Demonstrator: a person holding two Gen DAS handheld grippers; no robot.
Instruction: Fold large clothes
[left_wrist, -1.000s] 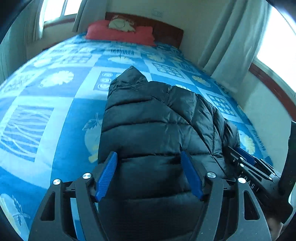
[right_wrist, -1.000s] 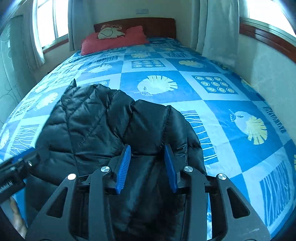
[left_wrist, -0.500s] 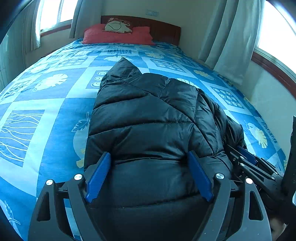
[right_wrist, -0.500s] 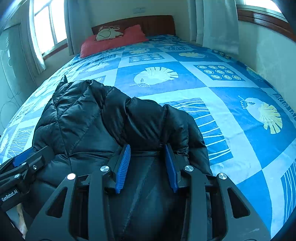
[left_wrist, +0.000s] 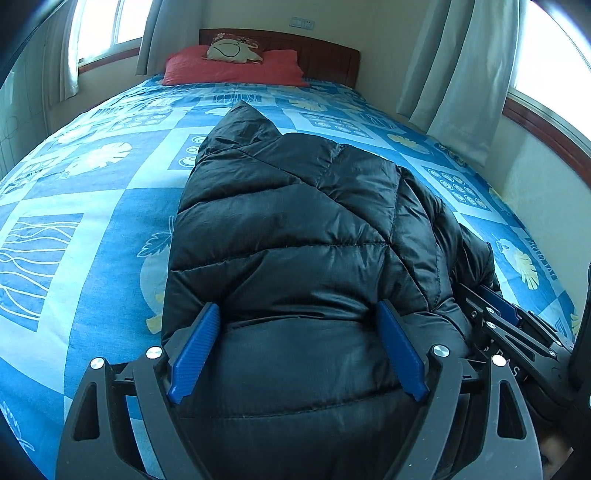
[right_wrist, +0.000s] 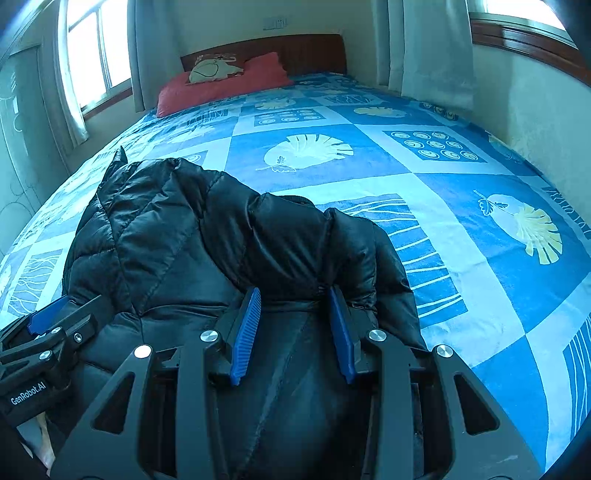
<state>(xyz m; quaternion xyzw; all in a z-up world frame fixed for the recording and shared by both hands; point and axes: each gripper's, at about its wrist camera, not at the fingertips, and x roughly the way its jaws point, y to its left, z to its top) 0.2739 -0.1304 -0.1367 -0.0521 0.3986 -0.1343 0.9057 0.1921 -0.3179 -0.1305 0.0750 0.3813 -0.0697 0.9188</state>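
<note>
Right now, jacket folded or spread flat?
Folded, at least partly: the jacket lies bunched on the bed, sides doubled over its middle, no sleeve spread out. Final fold: cannot tell.

There are one black puffer jacket (left_wrist: 295, 236), two grippers, the left gripper (left_wrist: 295, 354) and the right gripper (right_wrist: 293, 328), each with two blue fingers (left_wrist: 194, 341), one red pillow (left_wrist: 236, 70) bearing one small cream cushion (left_wrist: 232, 50), one bed (right_wrist: 443, 192), and two windows (right_wrist: 96, 55).
</note>
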